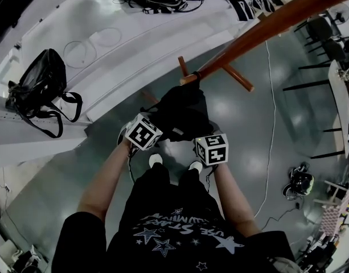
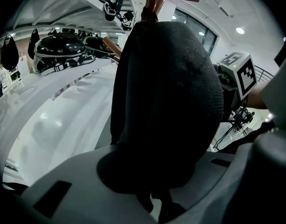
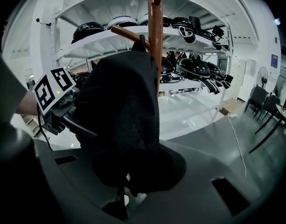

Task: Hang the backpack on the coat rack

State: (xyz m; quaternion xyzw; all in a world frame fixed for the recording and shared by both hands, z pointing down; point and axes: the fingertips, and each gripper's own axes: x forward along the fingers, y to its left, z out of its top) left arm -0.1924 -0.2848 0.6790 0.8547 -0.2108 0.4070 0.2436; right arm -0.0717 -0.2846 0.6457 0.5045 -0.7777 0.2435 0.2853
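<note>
A black backpack (image 1: 183, 110) hangs against the brown wooden coat rack pole (image 1: 265, 24), its top just under a peg (image 1: 188, 79). In the right gripper view the backpack's (image 3: 124, 115) top loop sits at a peg (image 3: 129, 34) beside the pole (image 3: 156, 27). My left gripper (image 1: 157, 124) grips the bag's lower left and my right gripper (image 1: 200, 138) its lower right. In the left gripper view the backpack (image 2: 170, 101) fills the space between the jaws of the left gripper (image 2: 154, 204). Dark fabric likewise lies between the jaws of the right gripper (image 3: 122, 199).
A second black bag (image 1: 40, 84) lies on the white shelf (image 1: 134, 44) at the left. Black helmets (image 3: 194, 66) fill the shelves behind the rack. Chairs (image 1: 328, 38), a white floor cable (image 1: 271, 152) and a dark object (image 1: 301, 182) are on the right.
</note>
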